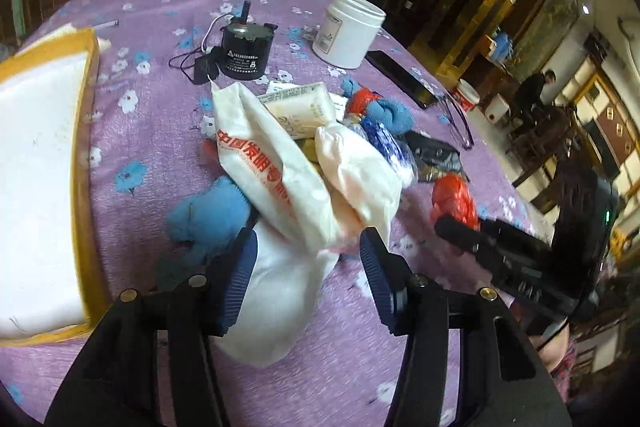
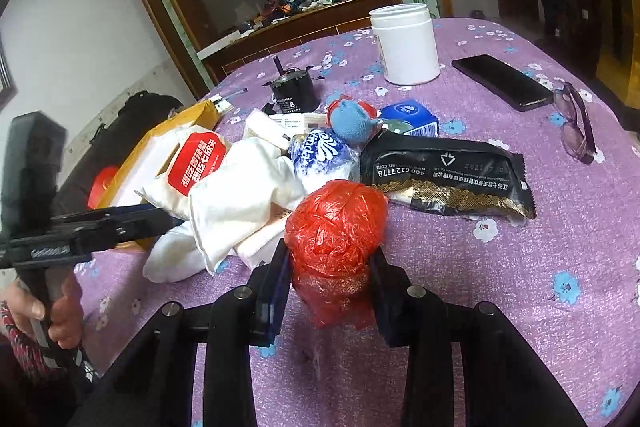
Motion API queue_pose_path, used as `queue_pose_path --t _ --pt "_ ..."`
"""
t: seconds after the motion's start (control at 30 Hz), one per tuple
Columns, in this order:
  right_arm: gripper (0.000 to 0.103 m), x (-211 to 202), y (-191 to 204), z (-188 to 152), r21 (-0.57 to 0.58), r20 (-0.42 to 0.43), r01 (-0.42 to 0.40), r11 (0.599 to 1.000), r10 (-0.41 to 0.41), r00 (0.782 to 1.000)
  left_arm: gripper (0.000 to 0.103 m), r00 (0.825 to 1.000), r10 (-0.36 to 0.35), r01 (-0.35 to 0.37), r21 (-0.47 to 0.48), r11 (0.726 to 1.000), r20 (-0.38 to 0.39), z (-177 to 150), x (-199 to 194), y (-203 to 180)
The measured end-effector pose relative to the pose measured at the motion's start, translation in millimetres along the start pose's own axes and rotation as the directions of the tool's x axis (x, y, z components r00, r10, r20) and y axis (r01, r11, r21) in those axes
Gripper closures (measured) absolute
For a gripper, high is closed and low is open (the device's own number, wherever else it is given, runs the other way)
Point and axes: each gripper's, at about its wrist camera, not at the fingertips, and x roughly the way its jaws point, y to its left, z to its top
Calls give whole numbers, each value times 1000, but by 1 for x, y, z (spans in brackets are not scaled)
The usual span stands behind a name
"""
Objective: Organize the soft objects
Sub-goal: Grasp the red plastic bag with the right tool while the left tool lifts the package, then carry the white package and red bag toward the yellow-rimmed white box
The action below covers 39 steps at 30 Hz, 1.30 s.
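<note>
Fingers of the right gripper (image 2: 330, 287) pinch a crumpled red plastic bag (image 2: 336, 227) at the near edge of the pile on the purple flowered counter (image 2: 500, 267).
Left gripper (image 1: 308, 287) fingers stand partly apart around a white cloth bag with red lettering (image 1: 276, 183); whether its pads press the cloth I cannot tell. A yellow-rimmed white tray (image 1: 40, 163) lies just beside the pile.

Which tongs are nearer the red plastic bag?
Right. The right tongs are shut on the red plastic bag, pads pressing both its sides. The left tongs sit apart from it, straddling the white cloth bag across the pile.
</note>
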Motion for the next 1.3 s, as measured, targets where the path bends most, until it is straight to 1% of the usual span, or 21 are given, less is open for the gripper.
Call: queue_pose_path --t 0.13,0.2,0.23,0.3,0.33,0.4,0.43,0.47,0.5,0.53,0.6,0.8,0.9,1.03,1.13,1.3 --pt "66 -1 1 -1 -6 3 -6 1000 6 1000 51 1000 -17 17 -21 1000 4 4 -9 1" --pt "66 0 2 -1 -10 1 -7 1000 7 1000 46 1000 12 -12 -25 1000 24 10 -12 2" --pt "66 1 2 -1 -12 0 -7 1000 7 1000 46 999 31 -31 -35 999 19 13 -9 4" --pt "66 1 2 -1 -12 3 -6 1000 6 1000 46 999 40 -40 -51 998 11 20 1 8" --pt "66 0 2 -1 -12 6 -5 1000 5 1000 46 998 55 -55 -49 997 0 24 9 9" --pt "66 -1 2 -2 -9 11 -4 1000 5 1000 49 997 80 -79 -38 996 7 31 21 9" --pt "66 -1 2 -2 -9 13 -3 1000 3 1000 53 996 86 -86 -26 996 7 33 25 8" --pt "66 -2 2 -2 -9 14 -2 1000 2 1000 60 996 90 -90 -24 996 -3 35 32 8" --pt "66 -2 2 -2 -9 14 -4 1000 4 1000 62 997 78 -78 -30 997 -4 35 34 8" --pt "66 -2 2 -2 -9 14 -5 1000 5 1000 64 998 67 -67 -34 997 3 35 35 9" --pt "66 -2 1 -2 -7 17 -7 1000 7 1000 70 997 73 -72 -17 997 33 29 32 5" --pt "66 -3 1 -2 -9 24 -17 1000 17 1000 70 992 30 -34 31 999 126 15 8 -6" --pt "66 -4 0 -2 -6 29 -17 1000 17 999 70 985 38 -49 64 997 170 7 0 -13" --pt "66 -4 1 -3 -4 28 -14 1000 14 1000 70 980 9 -28 93 995 200 1 -4 -19" --pt "66 -3 0 -2 3 27 -3 1000 2 1000 70 974 29 -56 114 992 226 -1 -9 -23" --pt "66 -6 -2 -3 17 39 19 1000 -20 999 70 966 33 -65 117 991 256 -2 -21 -19"
